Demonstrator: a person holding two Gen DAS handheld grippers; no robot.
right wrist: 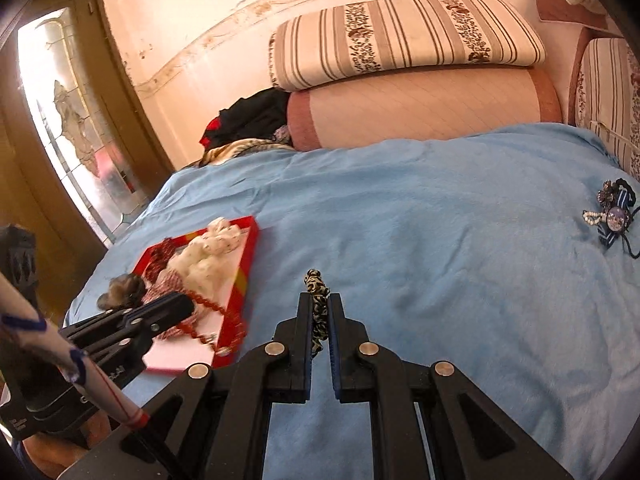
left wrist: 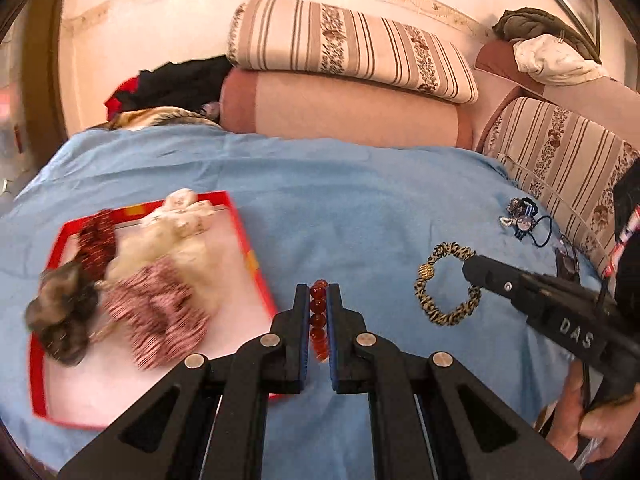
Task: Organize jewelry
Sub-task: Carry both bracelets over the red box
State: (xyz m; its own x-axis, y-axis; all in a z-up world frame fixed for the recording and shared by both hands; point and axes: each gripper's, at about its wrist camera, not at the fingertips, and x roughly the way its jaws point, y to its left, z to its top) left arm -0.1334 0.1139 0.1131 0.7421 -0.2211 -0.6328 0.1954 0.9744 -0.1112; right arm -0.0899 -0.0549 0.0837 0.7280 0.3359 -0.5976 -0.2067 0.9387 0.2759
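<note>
My left gripper [left wrist: 319, 292] is shut on a red bead bracelet [left wrist: 318, 316], held just right of the red tray [left wrist: 256, 256]. From the right wrist view the bracelet [right wrist: 208, 304] hangs over the tray's near corner [right wrist: 240, 292] below the left gripper [right wrist: 176, 304]. My right gripper [right wrist: 319, 300] is shut on a leopard-print hair tie [right wrist: 317, 300]. In the left wrist view the hair tie [left wrist: 444, 284] forms a ring with a gold bead, gripped at its upper right by the right gripper [left wrist: 474, 266]. The tray holds several scrunchies [left wrist: 160, 264].
A cluster of hair accessories [right wrist: 612, 216] lies on the blue blanket [right wrist: 420, 220] at the far right, also in the left wrist view [left wrist: 524, 220]. Striped and pink cushions [left wrist: 344, 80] line the wall behind. A dark clothes pile [left wrist: 176, 84] sits at the back left.
</note>
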